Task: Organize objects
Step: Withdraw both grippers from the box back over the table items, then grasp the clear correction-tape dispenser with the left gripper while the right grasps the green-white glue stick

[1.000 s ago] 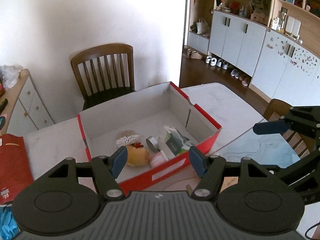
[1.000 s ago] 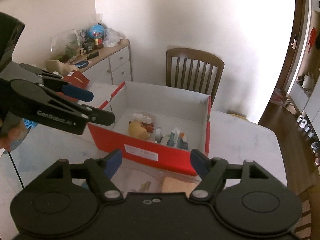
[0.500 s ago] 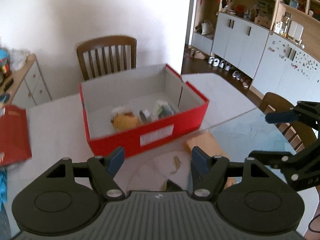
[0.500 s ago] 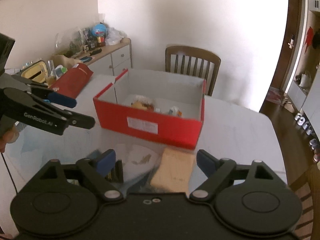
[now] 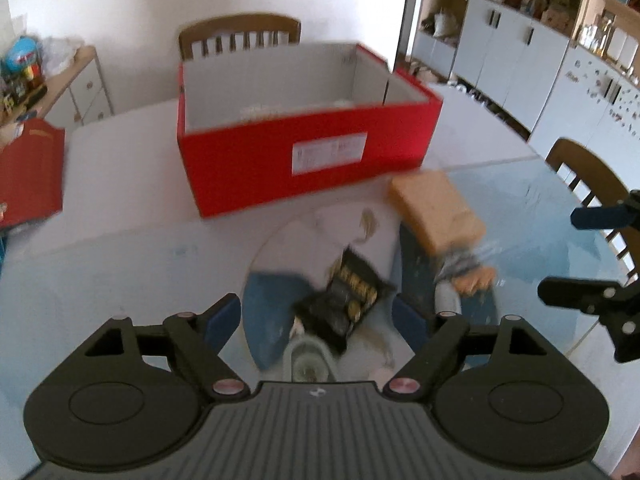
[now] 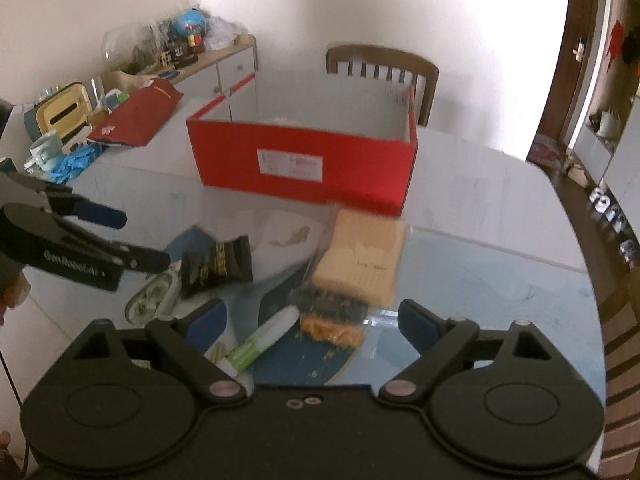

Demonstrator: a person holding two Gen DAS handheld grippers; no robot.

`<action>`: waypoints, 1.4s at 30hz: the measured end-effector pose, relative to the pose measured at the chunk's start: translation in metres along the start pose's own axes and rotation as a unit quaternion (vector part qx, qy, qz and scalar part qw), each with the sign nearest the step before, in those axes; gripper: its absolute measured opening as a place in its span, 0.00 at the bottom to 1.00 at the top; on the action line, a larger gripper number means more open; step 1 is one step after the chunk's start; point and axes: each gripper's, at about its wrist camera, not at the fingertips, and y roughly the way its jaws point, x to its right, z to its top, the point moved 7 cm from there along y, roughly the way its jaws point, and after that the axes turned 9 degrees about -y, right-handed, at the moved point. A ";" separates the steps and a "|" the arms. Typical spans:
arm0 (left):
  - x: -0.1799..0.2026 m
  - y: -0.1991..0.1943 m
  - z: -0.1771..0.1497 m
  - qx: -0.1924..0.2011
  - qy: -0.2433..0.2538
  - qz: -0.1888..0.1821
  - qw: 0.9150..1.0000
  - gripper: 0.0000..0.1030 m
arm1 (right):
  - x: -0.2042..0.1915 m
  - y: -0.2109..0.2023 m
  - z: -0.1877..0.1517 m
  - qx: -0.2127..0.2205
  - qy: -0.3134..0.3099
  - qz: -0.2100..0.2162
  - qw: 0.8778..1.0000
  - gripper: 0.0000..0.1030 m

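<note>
left gripper point(image 5: 316, 320) jaws just widened, empty, above black snack packet point(image 5: 344, 292), right gripper point(image 6: 312, 320) jaws just widened, empty, above brush point(image 6: 332, 312), red box point(image 5: 304, 160) at 12 o'clock, tan sponge point(image 6: 364, 256) before it

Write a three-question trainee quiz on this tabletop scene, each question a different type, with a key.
1. True or false: the red box has its lid on.
2. Multiple choice: the black snack packet lies nearest which gripper? A) left gripper B) right gripper
3. Fill in: the tan block lies on the table ____ the red box, on the camera's side.

Key: 1. False, it is open-topped. 2. A, it lies between the left gripper's open jaws, untouched. 3. In front of.
</note>
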 end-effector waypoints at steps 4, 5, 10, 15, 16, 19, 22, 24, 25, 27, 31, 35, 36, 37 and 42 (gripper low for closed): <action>-0.005 0.016 -0.019 -0.016 0.001 0.022 1.000 0.96 | -0.008 0.010 -0.009 -0.015 0.003 0.002 1.000 0.90; -0.007 0.019 -0.021 -0.016 0.000 0.030 0.999 1.00 | -0.011 0.014 -0.012 -0.020 0.005 0.003 1.000 0.90; -0.019 0.035 -0.029 -0.022 -0.013 0.055 0.998 1.00 | -0.019 0.032 -0.020 -0.042 0.017 0.004 0.999 0.90; -0.024 0.051 -0.038 -0.041 -0.026 0.058 0.997 1.00 | -0.023 0.045 -0.025 -0.059 0.030 -0.001 0.998 0.89; -0.024 0.053 -0.039 -0.044 -0.025 0.058 0.997 1.00 | -0.022 0.048 -0.025 -0.062 0.034 -0.004 0.998 0.89; -0.025 0.059 -0.044 -0.049 -0.025 0.067 0.996 1.00 | -0.021 0.057 -0.025 -0.072 0.048 -0.006 0.996 0.89; -0.028 0.063 -0.048 -0.052 -0.031 0.069 0.996 1.00 | -0.021 0.064 -0.025 -0.080 0.056 -0.010 0.995 0.88; -0.031 0.062 -0.049 -0.048 -0.038 0.067 0.996 1.00 | -0.022 0.068 -0.026 -0.085 0.055 -0.012 0.995 0.88; -0.032 0.062 -0.049 -0.046 -0.038 0.067 0.996 1.00 | -0.023 0.070 -0.027 -0.089 0.052 -0.014 0.995 0.87; -0.032 0.061 -0.050 -0.044 -0.036 0.066 0.996 1.00 | -0.024 0.074 -0.030 -0.096 0.047 -0.015 0.994 0.86; -0.037 0.059 -0.051 -0.041 -0.040 0.069 0.996 1.00 | -0.026 0.080 -0.037 -0.106 0.037 -0.015 0.994 0.82; -0.044 0.057 -0.053 -0.037 -0.042 0.070 0.996 1.00 | -0.027 0.080 -0.045 -0.113 0.017 -0.018 0.993 0.79; -0.046 0.056 -0.053 -0.036 -0.042 0.071 0.996 1.00 | -0.026 0.080 -0.048 -0.117 0.013 -0.020 0.993 0.78; -0.048 0.055 -0.054 -0.035 -0.043 0.071 0.996 1.00 | -0.025 0.079 -0.051 -0.118 0.011 -0.019 0.993 0.77; -0.055 0.051 -0.058 -0.028 -0.030 0.061 0.997 1.00 | -0.020 0.072 -0.059 -0.116 0.023 -0.013 0.993 0.75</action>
